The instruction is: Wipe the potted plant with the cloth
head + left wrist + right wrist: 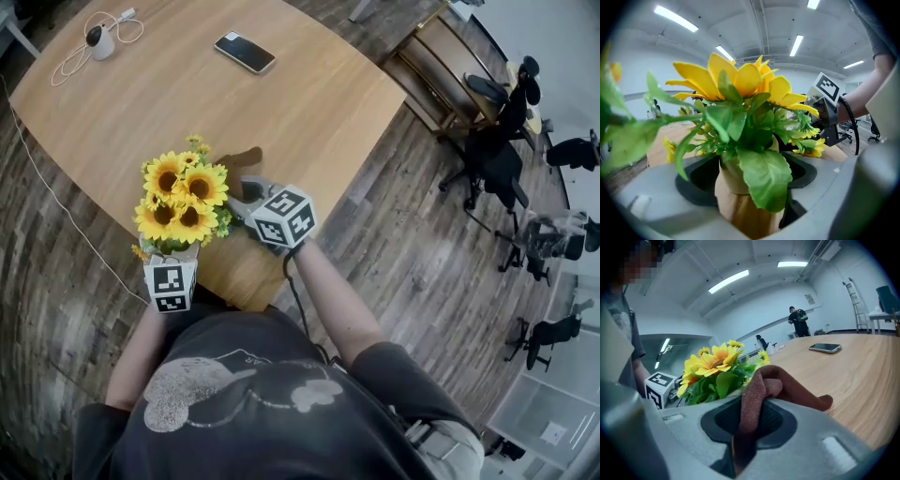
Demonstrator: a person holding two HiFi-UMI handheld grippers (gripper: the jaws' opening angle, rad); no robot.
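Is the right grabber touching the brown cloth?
Touching. The right gripper view shows the cloth pinched tight between the closed jaws of the right gripper.

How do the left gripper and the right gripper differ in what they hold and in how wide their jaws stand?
The left gripper holds the potted plant by its pot; the right gripper pinches a brown cloth. The left gripper's jaws stand wide around the pot; the right gripper's jaws are almost together on the thin cloth. Both are shut on something.
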